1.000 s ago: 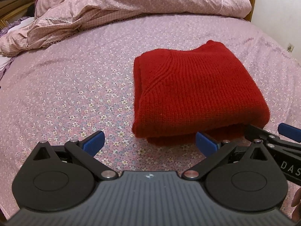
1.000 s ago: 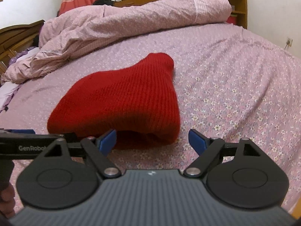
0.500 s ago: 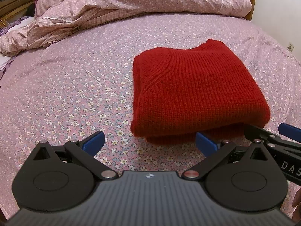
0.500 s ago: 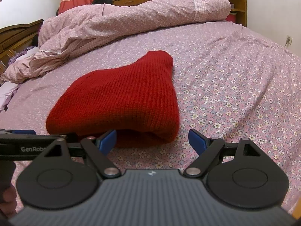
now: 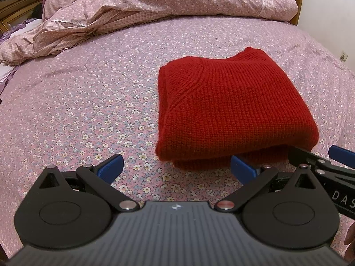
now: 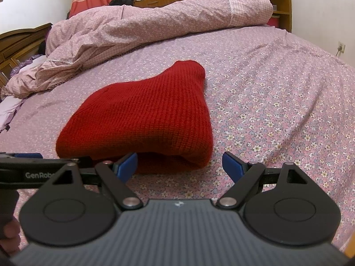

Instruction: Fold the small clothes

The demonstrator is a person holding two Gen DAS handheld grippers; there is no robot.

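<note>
A red knitted sweater [image 5: 230,110] lies folded into a thick rectangle on the floral bed sheet [image 5: 88,102]. It also shows in the right wrist view [image 6: 142,119]. My left gripper [image 5: 176,168] is open and empty, just in front of the sweater's near left corner. My right gripper [image 6: 179,165] is open and empty, just in front of the sweater's near right corner. The right gripper's fingers [image 5: 339,154] show at the right edge of the left wrist view. The left gripper [image 6: 26,156] shows at the left edge of the right wrist view.
A rumpled pink quilt [image 5: 155,6] lies across the far side of the bed. A wooden headboard [image 6: 20,42] stands at the far left and a wooden shelf unit [image 6: 279,2] at the far right. A wall socket [image 6: 341,47] is on the right wall.
Both grippers have drawn back a little from the folded sweater and stayed open. The sweater has not moved.
</note>
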